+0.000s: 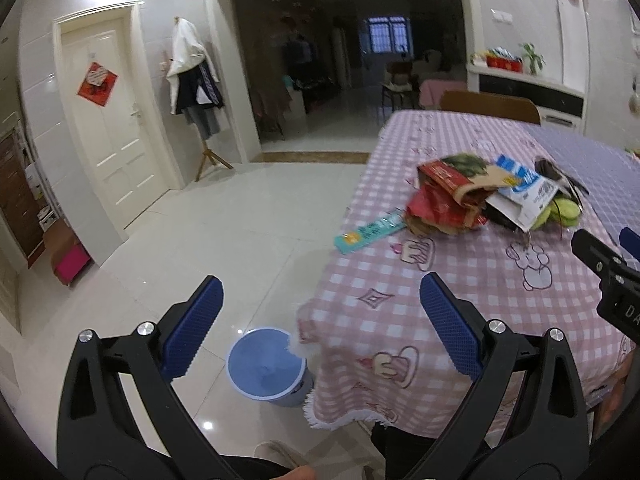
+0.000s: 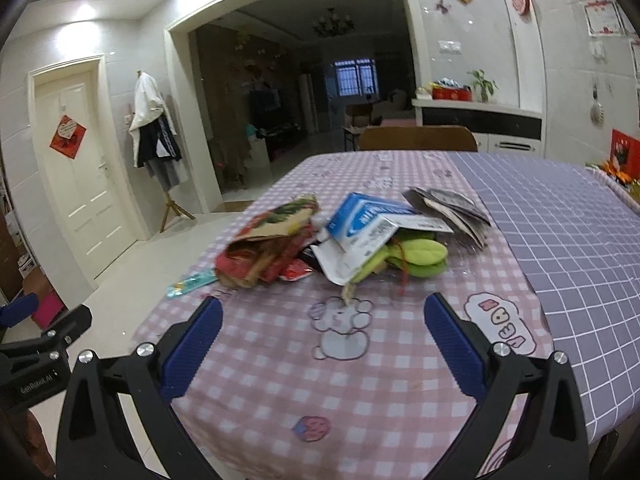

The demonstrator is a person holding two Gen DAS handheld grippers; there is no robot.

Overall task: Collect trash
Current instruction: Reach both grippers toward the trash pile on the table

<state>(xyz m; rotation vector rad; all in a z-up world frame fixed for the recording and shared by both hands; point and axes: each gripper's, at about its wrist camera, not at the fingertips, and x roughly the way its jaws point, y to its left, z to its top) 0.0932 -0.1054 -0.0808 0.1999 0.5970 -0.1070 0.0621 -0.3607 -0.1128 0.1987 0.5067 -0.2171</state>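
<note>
Left gripper: I hold the left gripper point(image 1: 320, 300) spread wide with nothing between its pads, hanging over the table's near corner, half above the floor.
Right gripper: my right gripper point(image 2: 322, 322) is likewise released and carrying nothing, hovering low over the pink checked tablecloth point(image 2: 280, 380), short of the trash.
Bin: the blue bin point(image 1: 266, 366) stands on the tiled floor just beside the table corner, partly under the cloth's fringe. What I can see of its inside looks bare; the far part is hidden by the fringe.
Trash pile: the trash sits on the table, well apart from the bin. Nearest me is the green peel point(image 2: 416, 258), tucked under the blue and white carton point(image 2: 372, 226). Left of that lies the crumpled red and brown wrapper point(image 2: 268, 248). Behind the carton is a grey crinkled packet point(image 2: 452, 210).
Teal strip: a teal packet point(image 1: 370, 232) lies at the table edge, its end jutting past the cloth.
Progress: I judge no collecting is done yet.
Risk, pile: the pieces overlap, so pulling the carton could drag the peel and scatter the rest.
Risk, edge: a nudge from my left gripper could tip the teal packet to the floor.
Risk, drop: the fringe overhangs the bin's mouth, so a release too close to the table could miss or snag.
Beyond: a wooden chair point(image 2: 418, 138) stands at the far end.
</note>
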